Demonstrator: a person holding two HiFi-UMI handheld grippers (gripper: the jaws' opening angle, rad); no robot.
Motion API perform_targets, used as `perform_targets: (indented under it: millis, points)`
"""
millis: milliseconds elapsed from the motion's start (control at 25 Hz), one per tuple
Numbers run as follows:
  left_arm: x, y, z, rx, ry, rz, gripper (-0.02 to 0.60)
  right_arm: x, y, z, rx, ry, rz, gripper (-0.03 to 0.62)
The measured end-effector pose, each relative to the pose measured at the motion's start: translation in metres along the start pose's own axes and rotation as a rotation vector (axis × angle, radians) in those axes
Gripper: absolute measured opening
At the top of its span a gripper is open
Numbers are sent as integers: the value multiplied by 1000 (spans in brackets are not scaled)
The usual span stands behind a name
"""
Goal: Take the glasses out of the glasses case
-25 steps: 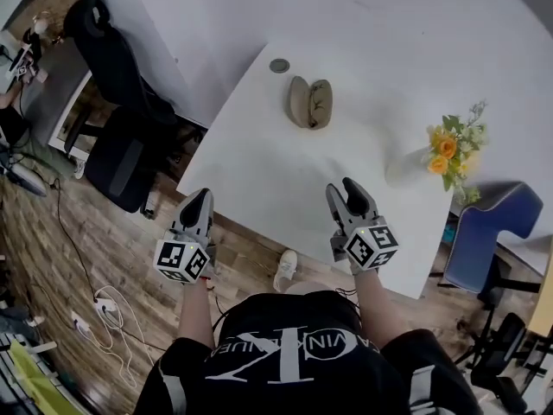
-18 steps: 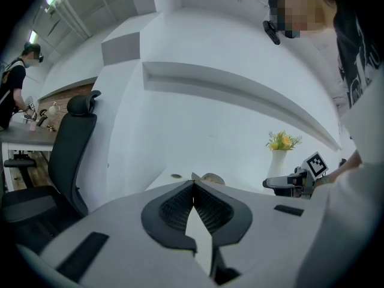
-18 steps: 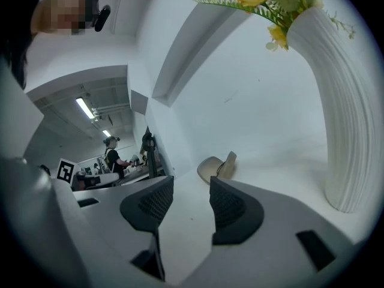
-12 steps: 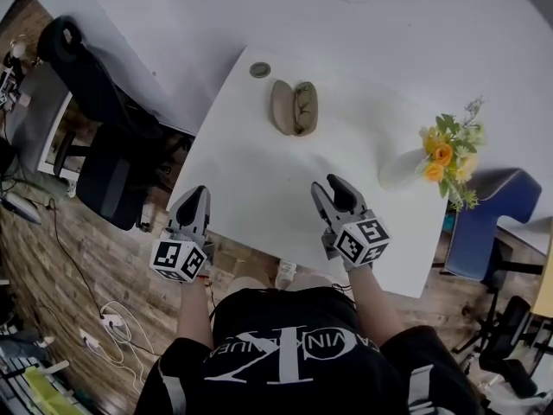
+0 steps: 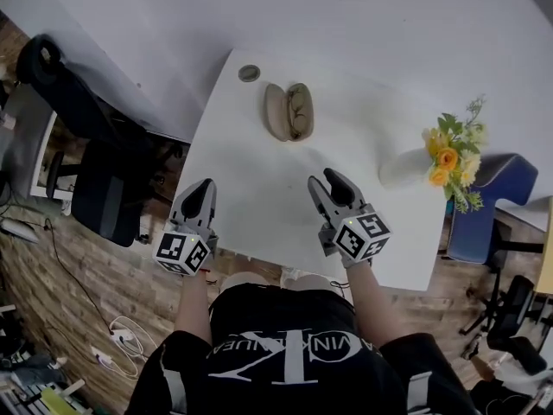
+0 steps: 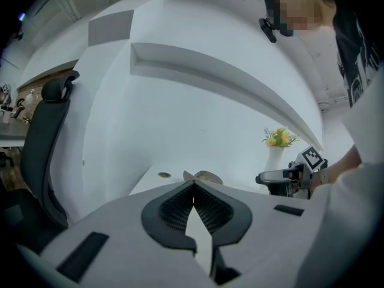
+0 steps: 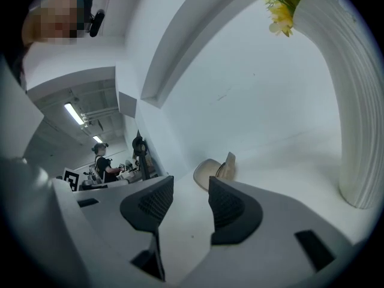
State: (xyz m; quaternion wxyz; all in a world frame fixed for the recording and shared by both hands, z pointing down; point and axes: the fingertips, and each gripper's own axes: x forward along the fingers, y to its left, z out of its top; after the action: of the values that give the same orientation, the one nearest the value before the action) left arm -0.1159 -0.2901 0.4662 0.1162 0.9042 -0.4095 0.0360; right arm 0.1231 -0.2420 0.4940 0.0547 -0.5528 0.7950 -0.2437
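Observation:
An open beige glasses case (image 5: 288,111) lies on the white table (image 5: 251,197), far side, with the glasses (image 5: 298,111) resting in its right half. The case also shows in the left gripper view (image 6: 203,177) and the right gripper view (image 7: 215,171). My left gripper (image 5: 200,190) hovers at the table's near left edge, shut with nothing in it (image 6: 193,188). Over the table's near middle my right gripper (image 5: 331,182) stands open and empty (image 7: 191,201). Both grippers are well short of the case.
A white vase with orange and yellow flowers (image 5: 432,158) stands at the table's right. A small round cap (image 5: 249,73) sits in the table's far left corner. A black office chair (image 5: 82,137) is left of the table, a blue chair (image 5: 488,214) right. A person (image 7: 102,164) stands in the background.
The view has shifted so the case sits a little further left and the table nearer. Both grippers have moved forward over the table's near edge; their jaw states look the same.

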Motion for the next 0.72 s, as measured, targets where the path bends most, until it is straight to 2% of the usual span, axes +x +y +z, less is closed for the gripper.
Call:
perform_targets:
  millis: [400,720]
  points:
    - [44,33,4,34,41,-119,15,51,-6,5,13,22,-105,178]
    - [75,47,2,30,56,-195,15,87,-18,-2,-10,116,-210,176]
